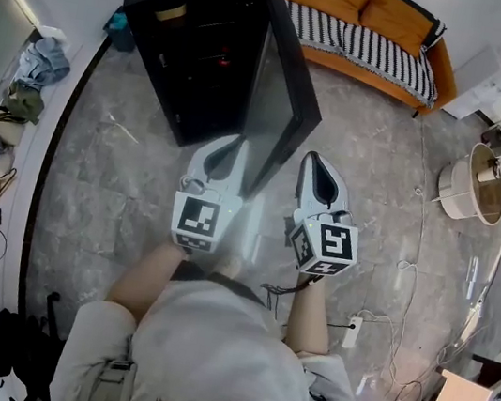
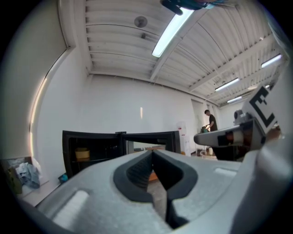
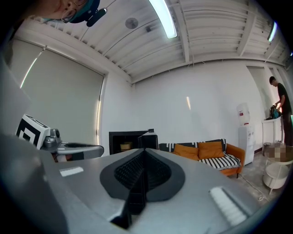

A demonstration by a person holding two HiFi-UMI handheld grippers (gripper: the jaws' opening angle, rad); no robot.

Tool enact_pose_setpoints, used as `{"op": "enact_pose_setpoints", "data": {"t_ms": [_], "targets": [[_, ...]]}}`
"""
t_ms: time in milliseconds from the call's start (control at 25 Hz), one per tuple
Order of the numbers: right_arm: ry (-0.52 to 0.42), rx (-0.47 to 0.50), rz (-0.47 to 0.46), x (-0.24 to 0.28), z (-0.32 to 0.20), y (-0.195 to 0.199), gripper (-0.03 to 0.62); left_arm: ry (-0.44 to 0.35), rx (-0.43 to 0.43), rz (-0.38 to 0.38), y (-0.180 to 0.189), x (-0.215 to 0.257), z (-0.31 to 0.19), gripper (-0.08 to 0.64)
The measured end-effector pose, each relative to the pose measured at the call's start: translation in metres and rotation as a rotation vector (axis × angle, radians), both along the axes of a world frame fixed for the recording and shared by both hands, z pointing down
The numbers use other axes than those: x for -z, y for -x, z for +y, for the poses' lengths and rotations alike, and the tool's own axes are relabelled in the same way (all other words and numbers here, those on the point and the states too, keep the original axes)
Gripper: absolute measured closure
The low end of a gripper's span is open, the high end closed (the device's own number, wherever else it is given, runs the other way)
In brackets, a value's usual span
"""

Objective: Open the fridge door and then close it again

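The black fridge (image 1: 187, 37) stands at the far side of the floor with its door (image 1: 287, 96) swung wide open toward me. Shelves with a few items show inside. My left gripper (image 1: 237, 143) is shut and empty, close beside the door's free edge on its inner side. Shut and empty too, my right gripper (image 1: 318, 159) hovers on the door's outer side. Whether either touches the door I cannot tell. In the left gripper view the closed left gripper (image 2: 152, 153) points level at the open fridge (image 2: 89, 151). The right gripper (image 3: 144, 151) also faces the fridge (image 3: 126, 139).
An orange sofa (image 1: 375, 25) with a striped blanket stands behind the fridge, a white water dispenser (image 1: 496, 69) to its right. A round white drum (image 1: 472, 184), floor cables with a power strip (image 1: 352, 331) and a cardboard box (image 1: 465, 397) are at right. Clothes (image 1: 23, 81) line the left wall.
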State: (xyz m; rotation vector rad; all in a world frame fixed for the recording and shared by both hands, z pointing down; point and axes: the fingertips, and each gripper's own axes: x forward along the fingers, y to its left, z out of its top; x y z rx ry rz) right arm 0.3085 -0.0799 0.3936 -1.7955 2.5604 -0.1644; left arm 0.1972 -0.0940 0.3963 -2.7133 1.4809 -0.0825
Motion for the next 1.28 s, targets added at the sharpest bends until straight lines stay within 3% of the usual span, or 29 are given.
{"op": "enact_pose_setpoints", "data": {"t_ms": [720,880,1280], "targets": [[0.164,-0.010,0.059,-0.052,-0.023,0.024,0.572,0.053,0.087,0.020,0.084,-0.015,-0.009,0.558],[0.195,-0.013,0.065,-0.064,-0.031,0.025,0.540,0.064,0.103,0.021,0.093,-0.020,-0.013,0.558],[0.199,-0.002,0.069,-0.065,-0.055,0.021,0.370,0.071,0.147,0.012,0.116,-0.023,-0.021,0.557]]}}
